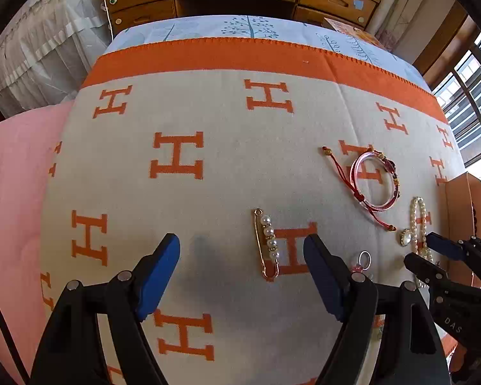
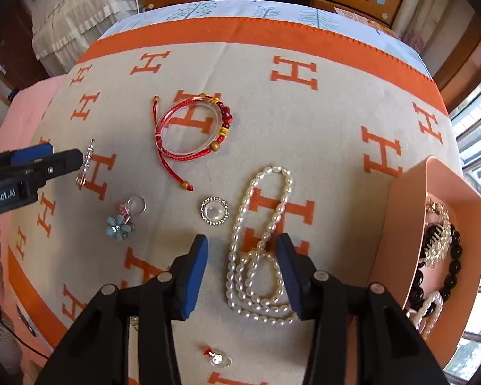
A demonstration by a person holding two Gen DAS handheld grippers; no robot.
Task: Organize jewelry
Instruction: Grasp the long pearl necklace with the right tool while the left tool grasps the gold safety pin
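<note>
left gripper [image 1: 242, 256]: black frame | blue pads | silver screws

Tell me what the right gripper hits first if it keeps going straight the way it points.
Most likely the pearl necklace: its coiled lower loops lie on the blanket between the open fingers of the right gripper, which points steeply down at them. How much gap remains is unclear.

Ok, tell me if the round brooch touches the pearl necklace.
Apart. The right wrist view shows a strip of bare blanket between the round brooch and the pearl necklace.
</note>
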